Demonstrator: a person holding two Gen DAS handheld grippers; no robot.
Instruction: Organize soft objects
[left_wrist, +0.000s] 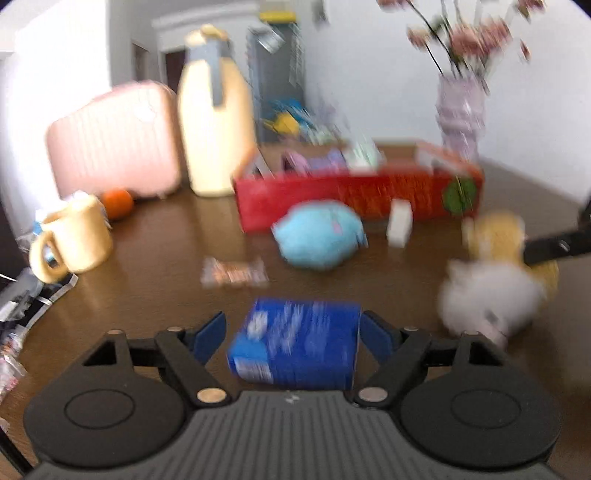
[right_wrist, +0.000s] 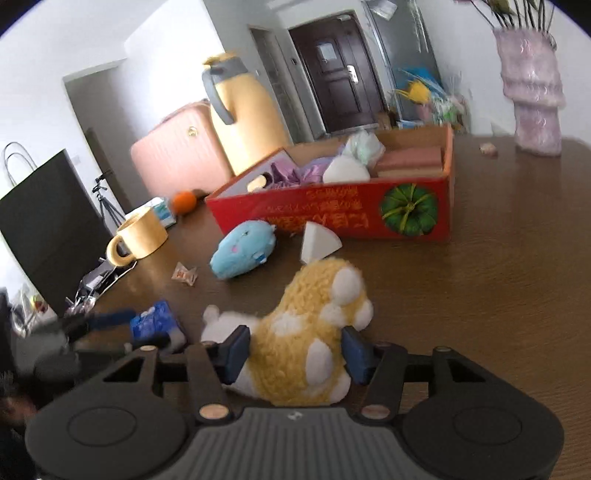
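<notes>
Left gripper (left_wrist: 293, 334): jaws wide, blue pack (left_wrist: 295, 345) between the fingers, left pad clear of it. Right gripper (right_wrist: 295, 349): both pads pressed into the yellow plush (right_wrist: 310, 332), on the table (right_wrist: 498, 295).

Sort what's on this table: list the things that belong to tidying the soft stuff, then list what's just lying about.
Part of the job:
- yellow-and-white plush, between the right tongs
- blue plush
- blue tissue pack, between the left tongs
- red box with soft things inside

Lying about:
- yellow mug
- orange
- thermos jug
- vase
- candy wrapper
</notes>
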